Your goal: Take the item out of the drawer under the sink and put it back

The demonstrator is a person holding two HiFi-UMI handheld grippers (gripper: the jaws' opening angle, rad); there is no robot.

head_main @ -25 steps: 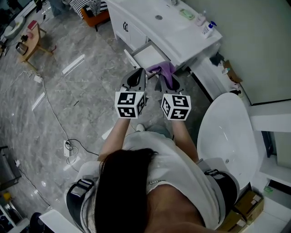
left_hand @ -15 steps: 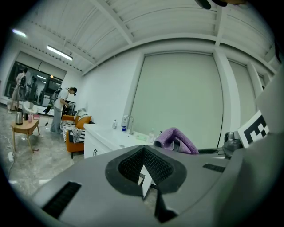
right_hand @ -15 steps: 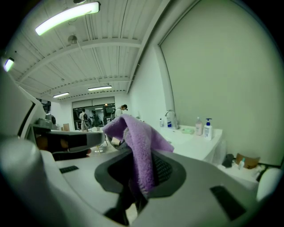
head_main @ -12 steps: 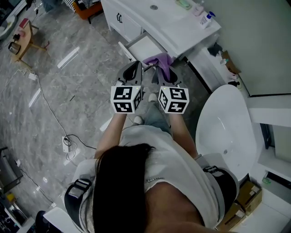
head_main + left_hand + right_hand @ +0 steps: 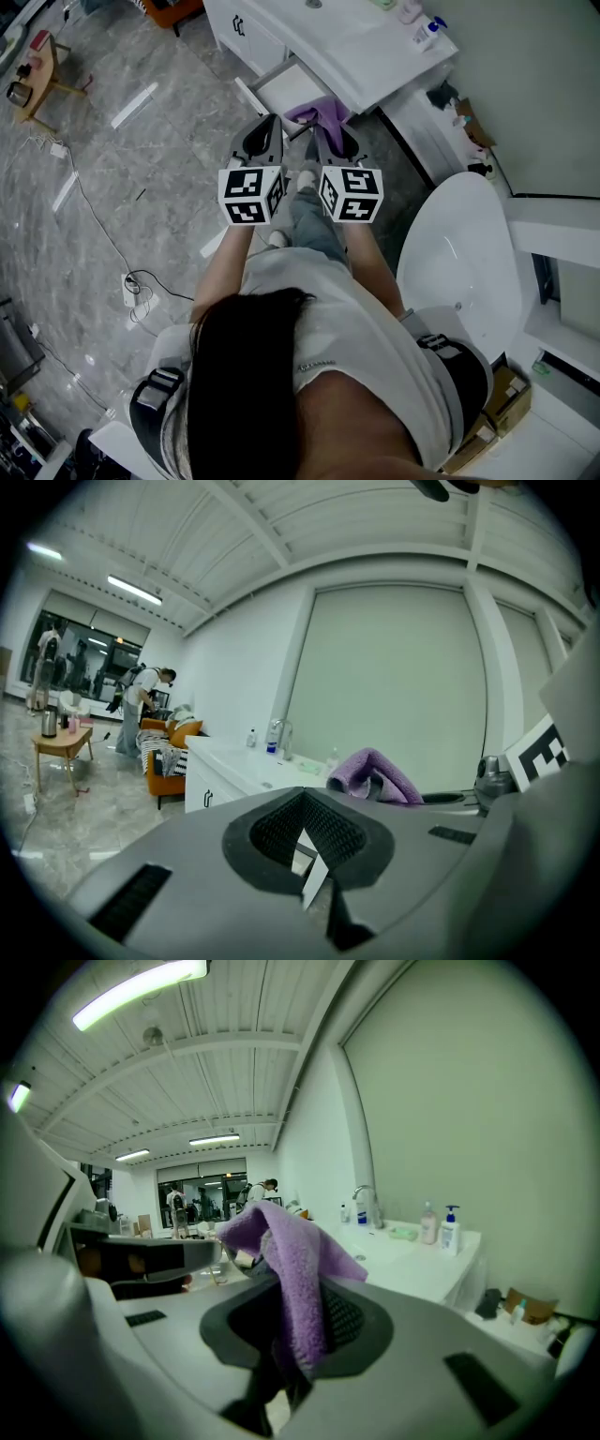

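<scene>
Grey marble floor [image 5: 141, 187], white vanity [image 5: 375, 56] at far side, drawer [image 5: 281, 89] under sink stands open. Right gripper [image 5: 292, 1387] pinches purple cloth [image 5: 291, 1269], held up near drawer. Left gripper [image 5: 322, 892] pressed together, empty. Taking-out looks done; putting cloth back into drawer is left.

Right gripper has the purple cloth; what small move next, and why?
Probably ease the right gripper forward and down over the open white drawer: the fuzzy purple cloth is clamped in it, and the drawer ahead looks empty.
</scene>
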